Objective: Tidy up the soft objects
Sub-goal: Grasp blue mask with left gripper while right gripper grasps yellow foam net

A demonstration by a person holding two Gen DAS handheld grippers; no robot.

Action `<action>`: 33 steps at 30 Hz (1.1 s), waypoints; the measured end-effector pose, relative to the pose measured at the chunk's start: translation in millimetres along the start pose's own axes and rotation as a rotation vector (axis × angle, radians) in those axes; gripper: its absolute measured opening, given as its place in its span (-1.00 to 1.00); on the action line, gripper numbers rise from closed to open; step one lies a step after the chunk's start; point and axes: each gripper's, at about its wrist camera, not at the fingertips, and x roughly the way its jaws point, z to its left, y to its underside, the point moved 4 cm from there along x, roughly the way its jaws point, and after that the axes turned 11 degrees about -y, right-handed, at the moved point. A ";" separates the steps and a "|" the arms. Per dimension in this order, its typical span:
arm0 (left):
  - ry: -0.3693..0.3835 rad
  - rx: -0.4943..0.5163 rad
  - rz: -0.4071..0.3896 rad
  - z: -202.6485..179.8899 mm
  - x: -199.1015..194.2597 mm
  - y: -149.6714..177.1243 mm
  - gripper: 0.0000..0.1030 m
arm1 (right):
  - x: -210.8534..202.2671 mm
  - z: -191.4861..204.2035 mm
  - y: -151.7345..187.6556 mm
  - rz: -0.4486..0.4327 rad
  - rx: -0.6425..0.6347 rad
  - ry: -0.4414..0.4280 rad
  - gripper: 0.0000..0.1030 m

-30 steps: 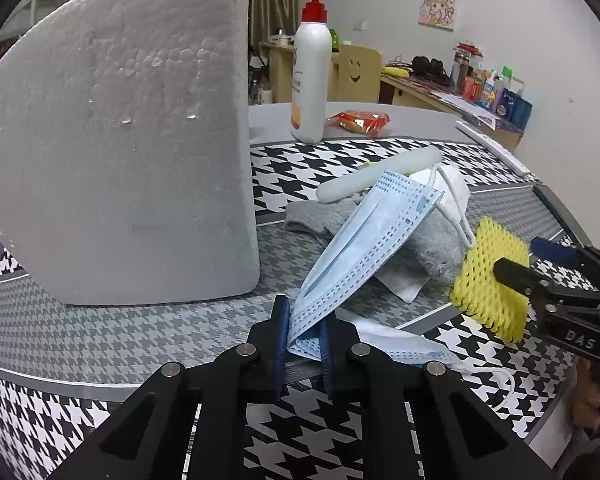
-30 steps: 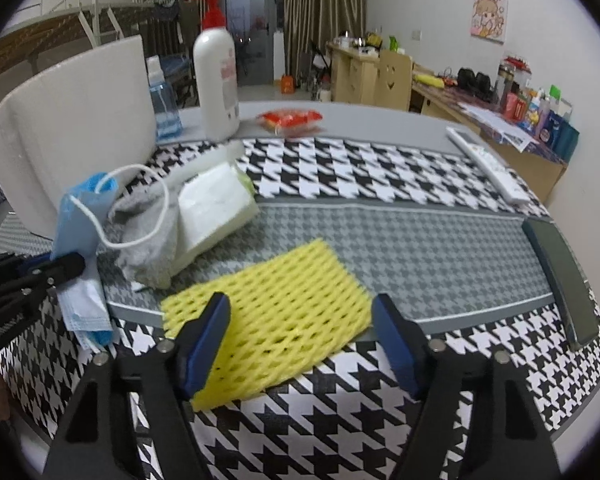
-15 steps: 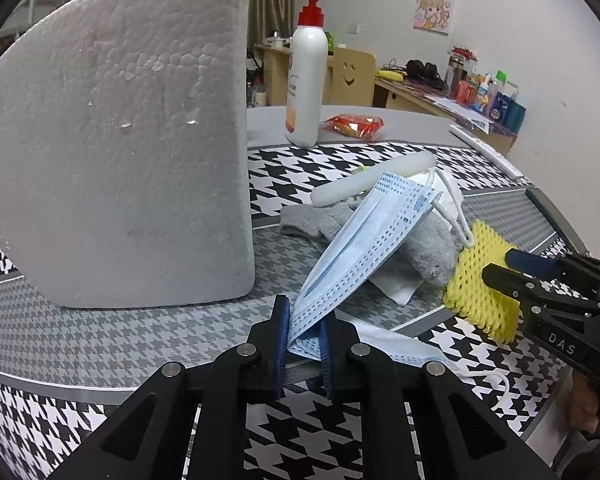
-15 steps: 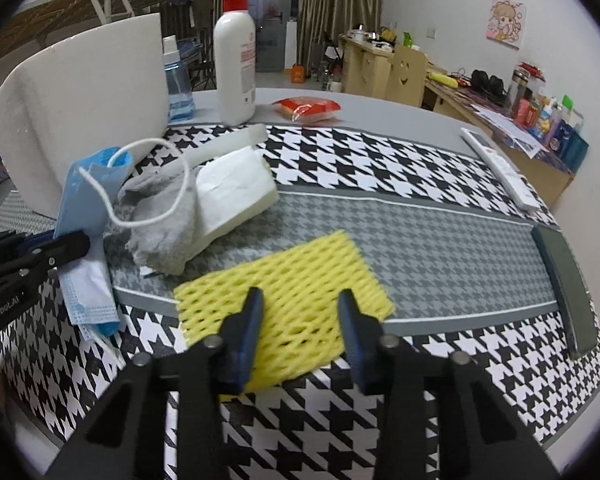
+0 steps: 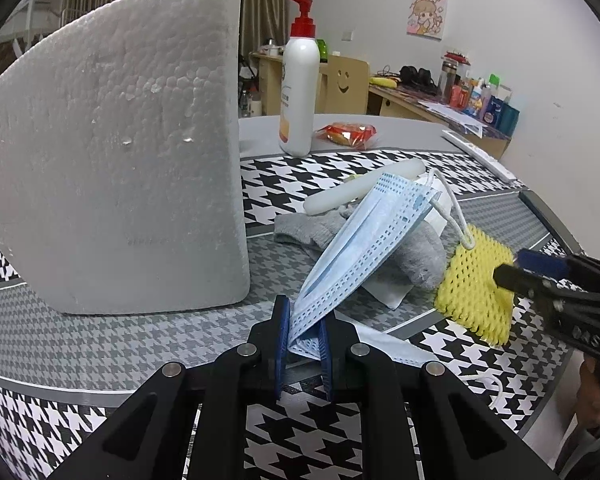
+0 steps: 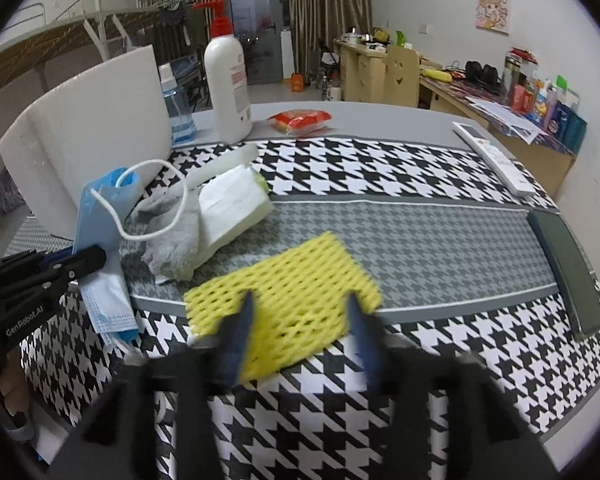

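Gripping a pale blue face mask (image 5: 364,248), my left tongs (image 5: 304,340) sit at the bottom centre of the left view, closed on its lower edge. The mask leans up over a grey sock (image 5: 416,256) in the middle of the frame. At the lower centre of the right view my right tongs (image 6: 300,320) are blurred, their jaws opening, with the yellow foam net (image 6: 296,280) lying between them on the houndstooth desk (image 6: 420,236). A white foam block (image 5: 112,152) fills the left view's upper left.
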 end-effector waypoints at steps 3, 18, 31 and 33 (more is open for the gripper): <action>0.002 0.003 0.000 -0.2 -0.4 0.3 -0.71 | -1.0 -1.8 2.9 -0.002 0.017 -0.003 0.32; 0.009 -0.002 0.001 -1.0 -1.0 0.1 -0.71 | 12.2 -14.1 6.7 0.052 0.114 -0.050 -0.17; 0.020 0.000 -0.019 -2.1 -4.6 -0.3 -0.73 | 11.1 -12.8 1.2 0.039 0.103 -0.038 -0.84; 0.025 -0.005 -0.034 -1.5 -8.7 -1.5 -0.73 | 0.4 -10.1 -3.0 0.004 0.089 -0.040 -0.84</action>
